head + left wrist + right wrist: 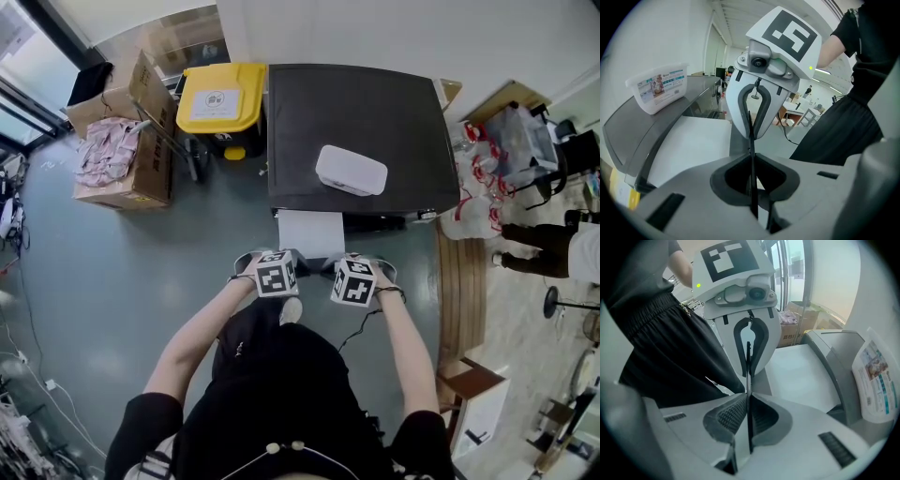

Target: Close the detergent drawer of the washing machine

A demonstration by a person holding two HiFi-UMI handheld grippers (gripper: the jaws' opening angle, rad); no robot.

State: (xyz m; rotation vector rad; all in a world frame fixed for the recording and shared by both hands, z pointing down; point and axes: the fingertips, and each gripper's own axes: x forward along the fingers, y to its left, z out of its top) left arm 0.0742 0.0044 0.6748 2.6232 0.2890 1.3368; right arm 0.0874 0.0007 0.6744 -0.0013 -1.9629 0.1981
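Observation:
The washing machine (pixel 361 112) has a dark flat top. Its white detergent drawer (pixel 309 232) stands pulled out from the front. My left gripper (pixel 277 274) and right gripper (pixel 354 281) hang side by side just in front of the drawer's front edge, tips turned toward each other. Whether either touches the drawer is hidden. In the left gripper view my jaws (pixel 751 150) are shut with nothing between them, facing the right gripper (pixel 759 89) beside the drawer (pixel 689 140). The right gripper view shows its jaws (pixel 748 394) shut and empty, facing the left gripper (pixel 740 301) beside the drawer (pixel 801 376).
A white detergent box (pixel 351 170) lies on the washer top. A yellow-lidded bin (pixel 221 98) and cardboard boxes (pixel 122 131) stand left of the machine. A wooden ledge (pixel 461 281) runs along the right, with bags (pixel 473 178) behind it. A person (pixel 548 248) stands at far right.

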